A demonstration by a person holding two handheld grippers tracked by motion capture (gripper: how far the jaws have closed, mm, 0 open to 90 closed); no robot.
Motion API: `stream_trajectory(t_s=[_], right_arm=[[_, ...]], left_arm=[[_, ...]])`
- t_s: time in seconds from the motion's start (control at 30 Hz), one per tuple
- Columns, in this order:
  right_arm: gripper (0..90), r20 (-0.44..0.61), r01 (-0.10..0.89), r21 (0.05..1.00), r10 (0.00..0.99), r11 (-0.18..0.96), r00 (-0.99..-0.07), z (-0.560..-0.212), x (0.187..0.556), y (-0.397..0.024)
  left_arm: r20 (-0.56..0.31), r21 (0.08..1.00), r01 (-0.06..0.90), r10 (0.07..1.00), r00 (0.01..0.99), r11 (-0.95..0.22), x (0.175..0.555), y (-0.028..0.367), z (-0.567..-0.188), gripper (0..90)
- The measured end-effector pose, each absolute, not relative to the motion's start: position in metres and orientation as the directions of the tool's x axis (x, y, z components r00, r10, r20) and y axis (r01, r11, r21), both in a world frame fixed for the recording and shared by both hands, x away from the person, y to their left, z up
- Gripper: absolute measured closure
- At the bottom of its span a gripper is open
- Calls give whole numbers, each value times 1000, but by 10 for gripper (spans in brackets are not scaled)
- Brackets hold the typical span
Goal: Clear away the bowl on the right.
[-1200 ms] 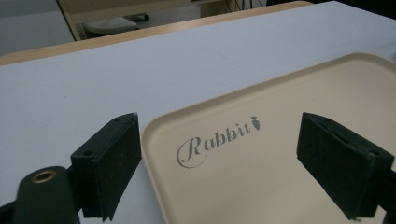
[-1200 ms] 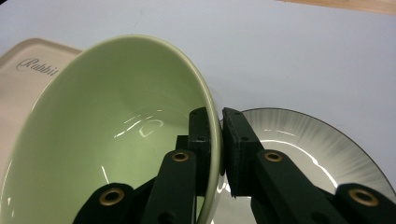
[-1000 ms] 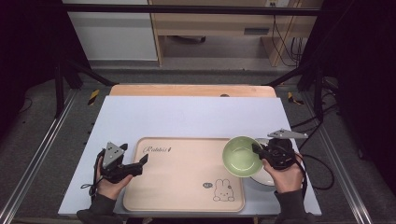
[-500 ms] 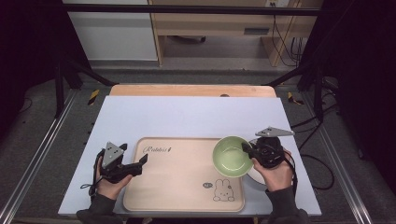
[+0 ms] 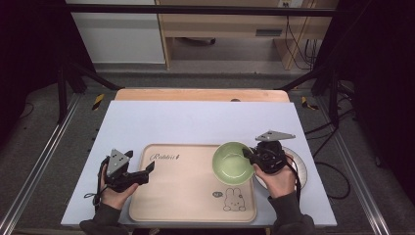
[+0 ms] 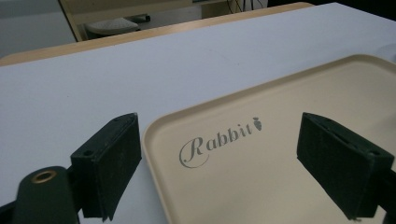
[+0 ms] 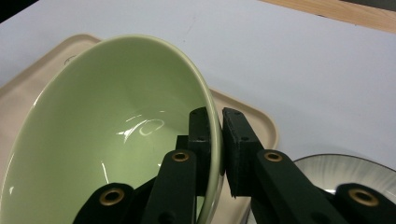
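The green bowl (image 5: 233, 163) is up in the right gripper (image 5: 249, 155), pinched by its rim: in the right gripper view one jaw sits inside the bowl (image 7: 107, 135) and the other outside, pressed tight on the thin wall. The bowl tilts, its open side turned toward the middle of the tray, and it hangs over the tray's far right corner. In the high view the right hand (image 5: 274, 174) comes in from the bottom edge, wrapped around the gripper body, grey plate on top.

Under the bowl lies the beige tray (image 5: 186, 196), with "Rabbit" lettering at its far left and a little rabbit drawing near its front right corner. Just beside the tray's right edge sits a grey plate (image 5: 299, 166), partly covered by the hand; its streaked rim also shows low in the right gripper view (image 7: 345, 170).

Over on the other side, the left gripper (image 5: 143, 172) rests at the tray's left edge, jaws spread wide with nothing between them. In the left gripper view they frame the tray's corner and lettering (image 6: 219, 140). All of it sits on the pale lavender surface (image 5: 195, 122).
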State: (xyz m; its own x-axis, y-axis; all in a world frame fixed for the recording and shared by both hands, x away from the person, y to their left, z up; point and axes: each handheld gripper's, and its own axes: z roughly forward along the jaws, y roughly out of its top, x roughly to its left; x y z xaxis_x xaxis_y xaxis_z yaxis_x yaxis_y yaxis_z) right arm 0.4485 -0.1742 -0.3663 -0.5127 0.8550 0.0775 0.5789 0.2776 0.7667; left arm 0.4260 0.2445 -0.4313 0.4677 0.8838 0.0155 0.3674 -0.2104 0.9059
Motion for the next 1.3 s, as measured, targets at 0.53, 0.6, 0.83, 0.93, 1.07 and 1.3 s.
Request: stream_trajectory(t_s=[0.53,0.6,0.83,0.93,1.07,1.3], right_arm=[[827,71,570,759,830,316,-554,-368,458,-144],[827,71,568,758,825,320,-560,-368,460,-139],[827,78,561,762,814,324,-576,-368,467,-128],[827,79,562,762,814,322,-575,-368,470,-123],[827,83,566,758,813,324,-576,-370,474,-119],[827,76,562,758,810,332,-581,-376,480,-111]], left_arm=[[15,908,363,882,471,-210,425,243,-431,133],[16,909,361,882,471,-209,425,244,-430,133],[19,908,361,881,472,-213,425,244,-430,133],[18,908,360,882,472,-212,425,245,-430,133],[14,910,359,882,471,-206,425,245,-430,132],[12,911,359,882,470,-204,425,245,-429,133]])
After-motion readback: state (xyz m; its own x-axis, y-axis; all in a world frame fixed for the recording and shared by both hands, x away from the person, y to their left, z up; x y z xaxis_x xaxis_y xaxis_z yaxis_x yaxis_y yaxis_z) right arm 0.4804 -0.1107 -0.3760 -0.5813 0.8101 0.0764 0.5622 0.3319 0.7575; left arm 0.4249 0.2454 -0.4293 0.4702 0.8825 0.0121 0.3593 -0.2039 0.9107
